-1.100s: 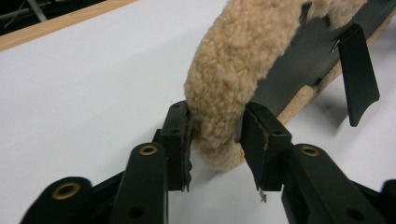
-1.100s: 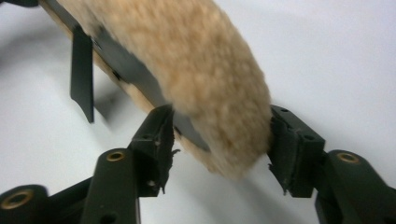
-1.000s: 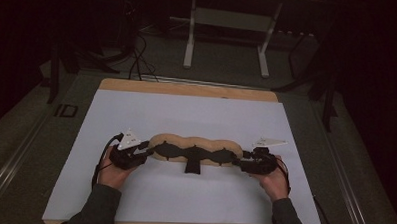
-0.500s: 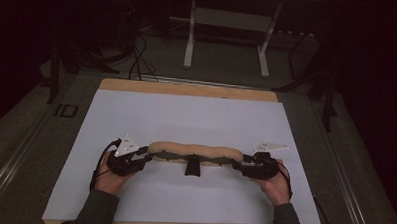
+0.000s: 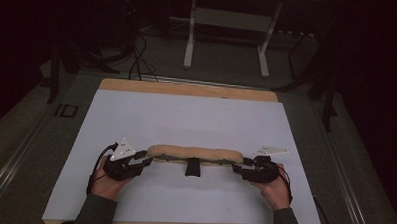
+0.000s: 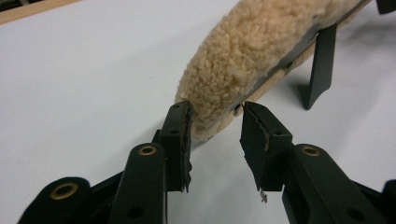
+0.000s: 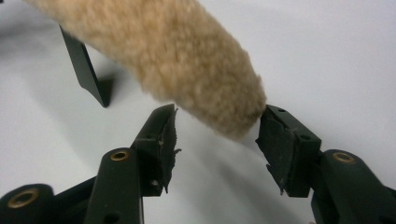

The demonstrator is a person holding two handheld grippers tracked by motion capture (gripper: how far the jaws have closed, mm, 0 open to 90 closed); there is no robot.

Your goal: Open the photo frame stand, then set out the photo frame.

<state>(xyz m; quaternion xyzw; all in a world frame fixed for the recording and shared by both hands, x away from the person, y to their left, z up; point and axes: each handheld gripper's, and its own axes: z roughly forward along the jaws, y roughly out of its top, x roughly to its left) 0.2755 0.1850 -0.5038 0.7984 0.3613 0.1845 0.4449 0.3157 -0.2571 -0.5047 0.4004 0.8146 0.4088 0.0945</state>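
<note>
Fleece-covered pad (image 5: 195, 154), tan and long, lies near my edge of the white table sheet (image 5: 186, 116), its long axis running left to right across the sheet, level with both hands. A black strap tab (image 5: 193, 168) hangs from its middle on the near side and rests on the sheet; the left gripper view shows a dark band (image 6: 299, 46) along the pad's underside edge, from which that tab comes down. Left gripper (image 5: 143, 161) sits at the pad's left end, right gripper (image 5: 237, 168) at its right end, each pointing inward along the pad's length, so the two face one another with the pad between. Left gripper's jaws have just been opening: the left gripper view shows the fleece tip between the pads, one pad (image 6: 183, 135) touching or just beside the pile, the other (image 6: 256, 140) standing off with sheet visible in the gap. I read that as apart, not clamped. Right gripper's jaws have likewise just been opening: the pad's rounded end sits between them, one pad (image 7: 164, 140) apart from it and the other (image 7: 280, 149) just beside it. Neither end is nearer one hand. Any regrasp would mean closing straight along that axis. A wooden board edge (image 5: 187, 89) shows beyond the sheet.
</note>
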